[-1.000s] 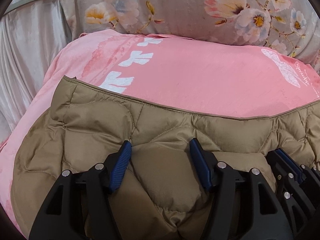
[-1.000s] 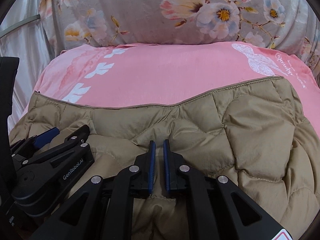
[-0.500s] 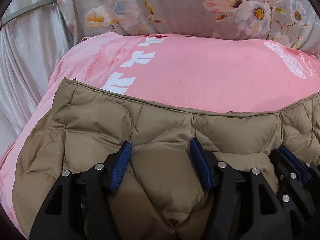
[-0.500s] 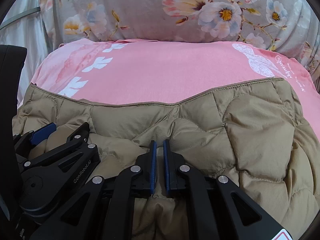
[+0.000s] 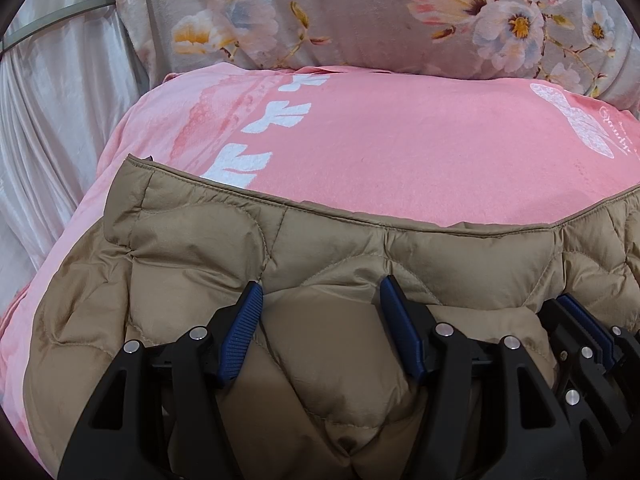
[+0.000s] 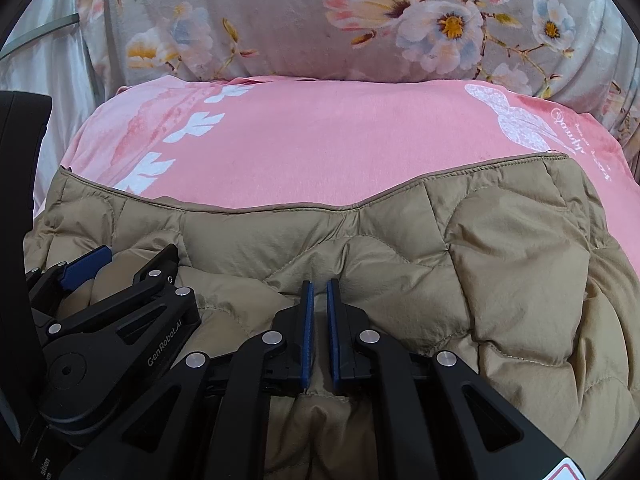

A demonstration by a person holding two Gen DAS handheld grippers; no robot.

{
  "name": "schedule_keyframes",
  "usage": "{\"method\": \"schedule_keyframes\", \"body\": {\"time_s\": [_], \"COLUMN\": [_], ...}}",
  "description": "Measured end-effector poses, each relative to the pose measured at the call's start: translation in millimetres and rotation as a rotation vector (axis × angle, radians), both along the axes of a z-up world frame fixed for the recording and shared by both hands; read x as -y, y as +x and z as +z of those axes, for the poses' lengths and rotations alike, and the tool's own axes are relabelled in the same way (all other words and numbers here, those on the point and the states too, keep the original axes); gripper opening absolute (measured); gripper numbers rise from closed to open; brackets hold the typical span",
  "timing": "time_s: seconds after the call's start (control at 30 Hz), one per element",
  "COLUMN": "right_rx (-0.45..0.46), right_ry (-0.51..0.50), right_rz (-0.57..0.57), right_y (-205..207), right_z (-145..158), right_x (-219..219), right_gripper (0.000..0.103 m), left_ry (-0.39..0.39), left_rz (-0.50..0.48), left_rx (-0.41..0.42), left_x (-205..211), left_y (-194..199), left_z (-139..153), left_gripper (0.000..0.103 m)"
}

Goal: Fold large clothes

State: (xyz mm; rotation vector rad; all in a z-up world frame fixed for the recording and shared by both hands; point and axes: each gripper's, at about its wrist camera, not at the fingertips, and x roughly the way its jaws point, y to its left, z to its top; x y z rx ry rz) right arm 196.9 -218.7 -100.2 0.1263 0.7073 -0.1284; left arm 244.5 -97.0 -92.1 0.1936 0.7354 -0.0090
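1. The left gripper (image 5: 320, 300) stands wide apart, its ribbed blue pads (image 5: 240, 336) flanking a puffed bulge of the quilted jacket (image 5: 200, 240) without pinching it; the padding swells up between the two black fingers.
2. The right gripper (image 6: 318, 300) is drawn narrow, its blue pads nearly parallel, with a thin ridge of the jacket (image 6: 500, 260) nipped between them.
3. The two grippers sit side by side: the right one shows at the lower right edge of the left wrist view (image 5: 580, 332), and the left one at the lower left of the right wrist view (image 6: 120, 280).
4. The jacket is tan, smooth and faintly glossy, stitched into rounded, scalloped puffs. It lies spread under and beyond both grippers, its bound edge running across the views in a shallow curve.
5. Past that edge lies the bed's pink sheet (image 5: 400, 140), matte, printed with white leaf shapes and a white lace-like motif.
6. Farthest off, a grey floral pillow (image 5: 360, 12) rests along the sheet's far side, with pale satiny drapery (image 5: 52, 100) at the left.
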Motion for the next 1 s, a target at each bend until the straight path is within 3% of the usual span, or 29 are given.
{"method": "schedule_keyframes", "body": {"time_s": [0.47,0.6,0.83,1.0], "right_rx": [-0.025,-0.002,0.0,0.004], "right_ry": [0.017,0.116,0.158,0.032], "right_rz": [0.005,0.023,0.074,0.109], "right_y": [-12,-55,-106,-133], "right_z": [7,19,16,3], "right_x": [2,6,-13,-50], "right_gripper": [0.008,0.013,0.014,0.014], "left_ry": [0.011,-0.051,-0.114,-0.189], "left_rz": [-0.021,-0.073,-0.101,-0.101], "left_rx": [-0.024,-0.034,-0.026,-0.066], "left_x": [-5,-22,-54,-88], "left_y": [-6,-41,-105,-141], "left_z": [3,13,18,18], "left_gripper": [0.061,0.074,0.076,0.081]}}
